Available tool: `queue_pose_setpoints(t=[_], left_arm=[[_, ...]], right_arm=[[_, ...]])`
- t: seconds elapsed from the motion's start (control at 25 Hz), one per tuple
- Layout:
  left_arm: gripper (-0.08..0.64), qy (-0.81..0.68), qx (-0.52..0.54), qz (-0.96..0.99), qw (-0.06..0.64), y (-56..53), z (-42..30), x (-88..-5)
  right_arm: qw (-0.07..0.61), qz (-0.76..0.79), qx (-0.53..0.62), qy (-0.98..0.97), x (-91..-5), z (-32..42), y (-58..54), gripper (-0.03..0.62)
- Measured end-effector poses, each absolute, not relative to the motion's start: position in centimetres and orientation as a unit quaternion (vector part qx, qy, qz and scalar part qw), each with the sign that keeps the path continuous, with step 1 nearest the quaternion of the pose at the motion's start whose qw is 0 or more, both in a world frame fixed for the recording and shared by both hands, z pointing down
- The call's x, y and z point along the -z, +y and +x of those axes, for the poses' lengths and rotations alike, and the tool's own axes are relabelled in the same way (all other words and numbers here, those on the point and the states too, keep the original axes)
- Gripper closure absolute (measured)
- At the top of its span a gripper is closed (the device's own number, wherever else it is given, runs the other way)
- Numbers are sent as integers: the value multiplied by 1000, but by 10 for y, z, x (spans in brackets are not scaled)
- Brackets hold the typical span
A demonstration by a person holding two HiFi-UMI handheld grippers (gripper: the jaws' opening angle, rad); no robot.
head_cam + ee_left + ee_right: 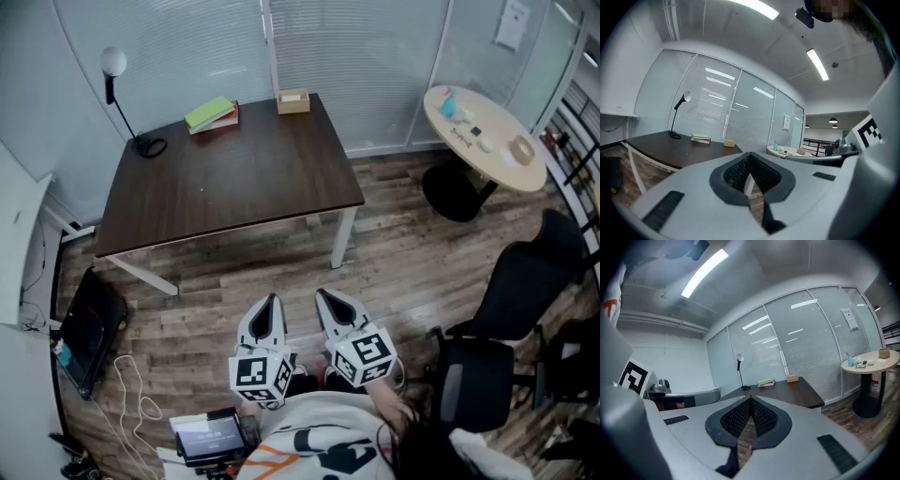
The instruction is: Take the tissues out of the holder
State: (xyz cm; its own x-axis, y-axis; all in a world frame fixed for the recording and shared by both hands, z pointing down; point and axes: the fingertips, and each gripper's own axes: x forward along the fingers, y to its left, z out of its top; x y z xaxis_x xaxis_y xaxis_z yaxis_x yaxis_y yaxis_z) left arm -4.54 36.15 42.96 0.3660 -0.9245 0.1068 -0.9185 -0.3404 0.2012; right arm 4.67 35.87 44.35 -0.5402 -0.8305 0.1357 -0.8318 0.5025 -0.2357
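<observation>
The tissue holder is a small wooden box at the far edge of the dark desk. It shows small and distant in the left gripper view and in the right gripper view. I cannot make out tissues in it from here. Both grippers are held close to my body, over the wooden floor and well short of the desk. My left gripper is shut with nothing between its tips. My right gripper is shut too, and empty.
Green and red books and a desk lamp stand on the desk's far side. A round table with small items is at the right. Black chairs stand at my right, and a black bag and cables lie at my left.
</observation>
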Motion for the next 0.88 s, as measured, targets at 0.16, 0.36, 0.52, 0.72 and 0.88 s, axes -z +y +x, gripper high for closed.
queue_pose_setpoints(t=[0.16,0.36,0.52,0.72,0.88], left_arm=[[561,-561,11,820,113,360,-45,-431],[561,-559,6,821,112,361,-45,-434],[561,-558,5,822,111,362,-44,-435],[561,-557,2,823,114,361,-50,-437],[561,-557,1,822,115,358,-57,-439]], right_arm=[[2,479,-136,-867,-444,45,358,597],[-1,473,-123,-872,-441,43,359,597],[5,471,-106,-876,-439,41,363,597],[8,470,-109,-876,-441,36,362,597],[9,472,-113,-874,-443,32,359,597]])
